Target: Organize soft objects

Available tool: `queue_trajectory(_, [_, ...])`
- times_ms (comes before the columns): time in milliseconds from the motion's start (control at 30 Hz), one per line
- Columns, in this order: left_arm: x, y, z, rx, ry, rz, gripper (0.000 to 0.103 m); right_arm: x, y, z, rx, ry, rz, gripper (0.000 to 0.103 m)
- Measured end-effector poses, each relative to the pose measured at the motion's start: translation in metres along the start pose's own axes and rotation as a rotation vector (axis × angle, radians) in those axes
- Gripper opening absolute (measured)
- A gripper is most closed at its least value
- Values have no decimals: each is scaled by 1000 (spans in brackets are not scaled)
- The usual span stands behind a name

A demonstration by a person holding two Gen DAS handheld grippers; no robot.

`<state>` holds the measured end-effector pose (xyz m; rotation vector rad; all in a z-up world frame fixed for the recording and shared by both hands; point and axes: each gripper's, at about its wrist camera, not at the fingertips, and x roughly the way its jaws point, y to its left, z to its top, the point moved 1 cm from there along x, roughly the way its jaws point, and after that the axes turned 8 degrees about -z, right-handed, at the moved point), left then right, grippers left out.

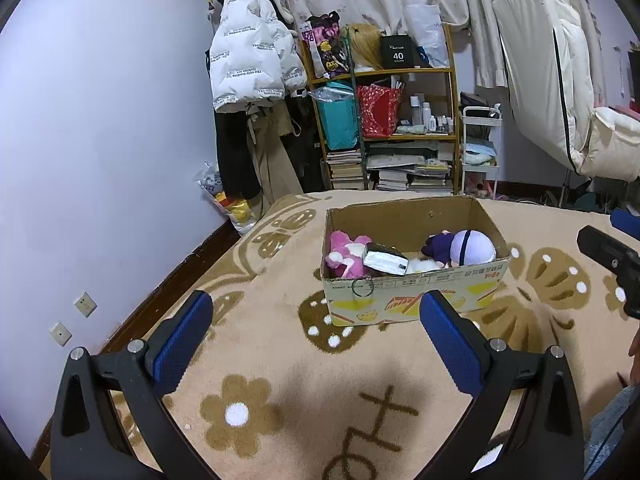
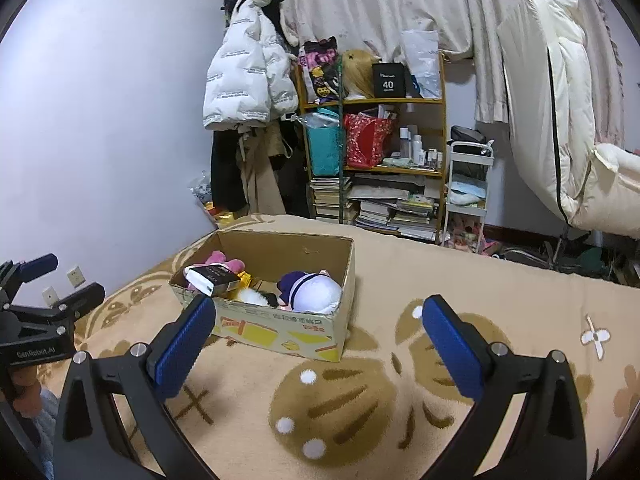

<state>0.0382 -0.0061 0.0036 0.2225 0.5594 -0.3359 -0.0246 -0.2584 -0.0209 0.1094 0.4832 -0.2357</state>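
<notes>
An open cardboard box (image 1: 416, 298) stands on the beige patterned blanket (image 1: 280, 360). In it lie a pink plush (image 1: 344, 254), a black and white pouch (image 1: 386, 262), a white furry toy (image 1: 422, 266) and a doll with a white round head (image 1: 472, 248). My left gripper (image 1: 316, 340) is open and empty, a short way in front of the box. The box also shows in the right wrist view (image 2: 276, 330), with the doll (image 2: 316, 292) and the pouch (image 2: 212, 278) inside. My right gripper (image 2: 318, 344) is open and empty, just right of the box's near corner.
A shelf (image 1: 400, 120) crammed with bags, bottles and books stands behind the bed. Coats (image 1: 252, 68) hang on the left by the wall. A white trolley (image 2: 468, 192) and a folded white mattress (image 2: 560, 120) are at the right. The other gripper (image 2: 36, 320) shows at the left edge.
</notes>
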Motion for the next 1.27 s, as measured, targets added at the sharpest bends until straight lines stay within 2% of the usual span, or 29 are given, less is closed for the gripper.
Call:
queue_trajectory(233, [8, 2, 0, -20, 23, 1, 102, 2, -2, -3, -3, 5, -6, 103])
queue_trajectory(1267, [4, -3, -1, -29, 4, 1, 102, 3, -16, -6, 11, 7, -17, 103])
